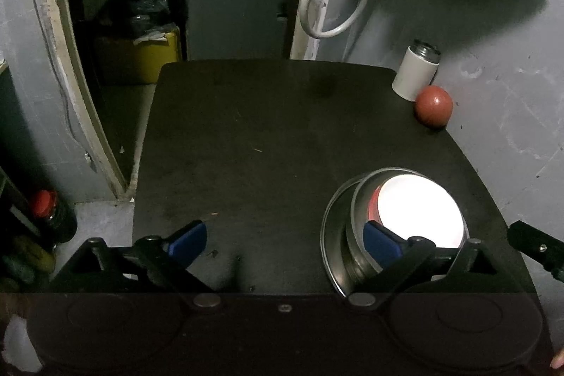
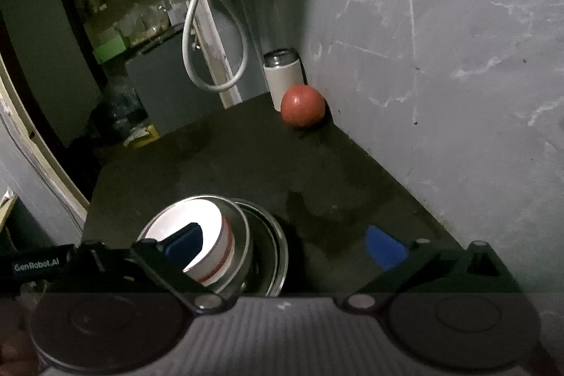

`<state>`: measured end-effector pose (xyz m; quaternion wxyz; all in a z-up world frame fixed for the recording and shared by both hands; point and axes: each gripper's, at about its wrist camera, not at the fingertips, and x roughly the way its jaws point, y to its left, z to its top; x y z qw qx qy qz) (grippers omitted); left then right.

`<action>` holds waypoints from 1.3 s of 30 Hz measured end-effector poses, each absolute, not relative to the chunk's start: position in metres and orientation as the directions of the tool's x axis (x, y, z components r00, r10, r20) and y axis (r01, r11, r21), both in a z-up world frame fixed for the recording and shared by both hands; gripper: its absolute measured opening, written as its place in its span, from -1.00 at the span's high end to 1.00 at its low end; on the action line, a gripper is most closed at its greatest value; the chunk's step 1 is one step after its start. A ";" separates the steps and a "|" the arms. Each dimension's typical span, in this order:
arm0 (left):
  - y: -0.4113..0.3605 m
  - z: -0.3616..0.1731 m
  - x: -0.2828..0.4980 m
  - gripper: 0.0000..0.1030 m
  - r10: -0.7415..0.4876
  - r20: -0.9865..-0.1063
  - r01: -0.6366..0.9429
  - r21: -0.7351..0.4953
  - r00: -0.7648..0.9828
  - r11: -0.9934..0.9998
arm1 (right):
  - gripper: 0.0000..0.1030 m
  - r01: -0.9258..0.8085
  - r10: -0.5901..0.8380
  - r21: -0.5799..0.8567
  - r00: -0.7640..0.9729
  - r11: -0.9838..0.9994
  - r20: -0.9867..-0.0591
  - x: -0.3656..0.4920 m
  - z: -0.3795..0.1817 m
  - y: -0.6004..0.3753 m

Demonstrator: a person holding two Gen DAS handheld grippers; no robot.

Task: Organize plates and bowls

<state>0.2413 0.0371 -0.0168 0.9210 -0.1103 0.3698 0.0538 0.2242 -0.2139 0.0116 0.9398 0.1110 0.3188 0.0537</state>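
A stack of dishes stands on the dark table (image 1: 246, 136): a steel plate (image 1: 333, 245) at the bottom, a steel bowl (image 1: 356, 221) in it, and a white bowl with a red band (image 1: 419, 210) on top. My left gripper (image 1: 285, 242) is open, its right blue pad in front of the stack's near left side, its left pad over bare table. In the right wrist view the same stack (image 2: 225, 235) lies at lower left. My right gripper (image 2: 285, 245) is open, its left pad over the white bowl (image 2: 190, 217), nothing pressed between the pads.
A white metal canister (image 1: 416, 73) and a red ball (image 1: 433, 106) sit at the table's far right corner against the grey wall (image 2: 440, 59). A white hose (image 1: 328, 6) hangs beyond the far edge. A doorway with a yellow bin (image 1: 141, 55) opens behind.
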 end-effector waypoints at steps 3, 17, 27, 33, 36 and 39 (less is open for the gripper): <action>0.036 -0.015 0.234 -0.94 0.024 -0.679 -0.188 -0.168 0.734 0.968 | -0.99 -0.033 0.172 0.247 0.805 0.968 -0.568 0.217 0.014 -0.217; 0.021 -0.002 0.197 -0.98 0.031 -0.622 -0.152 -0.143 0.783 0.978 | -1.00 -0.058 0.178 0.243 0.844 0.968 -0.506 0.183 0.025 -0.224; 0.007 0.003 0.166 -0.98 0.058 -0.593 -0.139 -0.093 0.803 0.986 | -1.00 -0.079 0.187 0.236 0.857 0.969 -0.481 0.158 0.026 -0.229; 0.002 0.002 0.150 -0.98 0.065 -0.595 -0.153 -0.098 0.801 0.983 | -1.00 -0.101 0.201 0.228 0.860 0.968 -0.470 0.144 0.027 -0.232; 0.000 0.001 0.140 -0.98 0.073 -0.594 -0.160 -0.096 0.801 0.982 | -1.00 -0.106 0.204 0.229 0.862 0.968 -0.465 0.136 0.028 -0.234; -0.001 0.000 0.133 -0.98 0.080 -0.595 -0.167 -0.093 0.800 0.981 | -1.00 -0.113 0.209 0.226 0.862 0.968 -0.463 0.129 0.028 -0.236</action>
